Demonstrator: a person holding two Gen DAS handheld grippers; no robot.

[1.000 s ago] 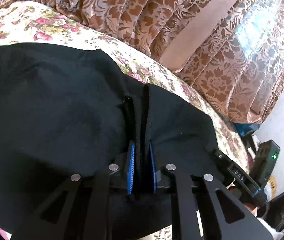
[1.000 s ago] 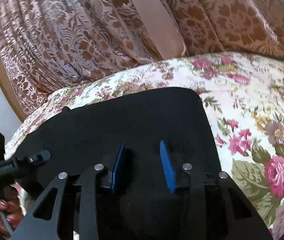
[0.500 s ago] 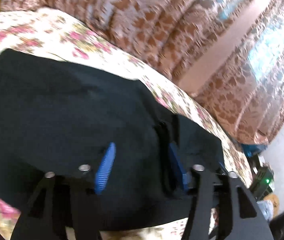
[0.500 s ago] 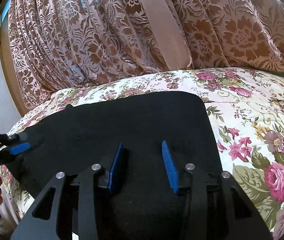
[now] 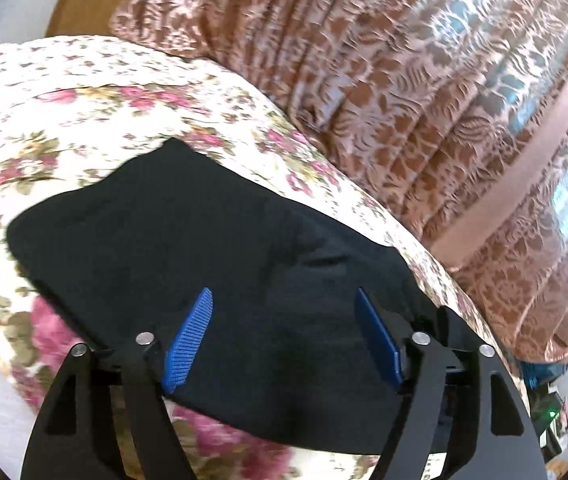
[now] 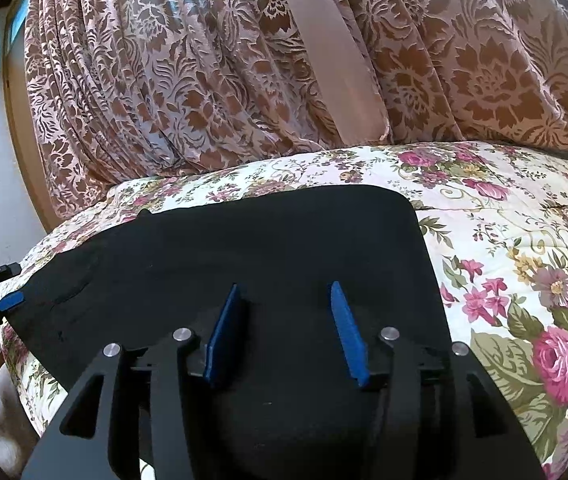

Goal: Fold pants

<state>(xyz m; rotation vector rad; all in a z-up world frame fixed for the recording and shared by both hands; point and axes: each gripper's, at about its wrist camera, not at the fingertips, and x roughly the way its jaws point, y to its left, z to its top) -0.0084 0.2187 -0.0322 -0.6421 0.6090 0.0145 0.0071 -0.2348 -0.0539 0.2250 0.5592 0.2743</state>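
The pants (image 6: 268,264) lie on the flowered quilt (image 6: 523,240) as a flat black slab, its far right corner rounded and tidy, its left end running toward the bed's edge; in the left view the pants (image 5: 204,248) show a small ridge or crease near the middle right and an uneven near edge. Both tools hold nothing. The right gripper (image 6: 289,332) hangs over the near right part of the cloth with its blue pads spread wide apart, and the left gripper (image 5: 284,336) is likewise spread, over the near left edge; whether either pad touches the cloth I cannot tell. Judging from the shape, one fold is laid and the step in hand is to set up the next one or smooth this one. To do it well, I would bring each gripper down at a corner of the same short end, pinch all layers together rather than only the top one, lift both ends level, and carry them across so the edges meet squarely. The small ridge should be pressed out first, or it may get trapped. Behind the bed hangs a brown patterned curtain (image 6: 204,80).
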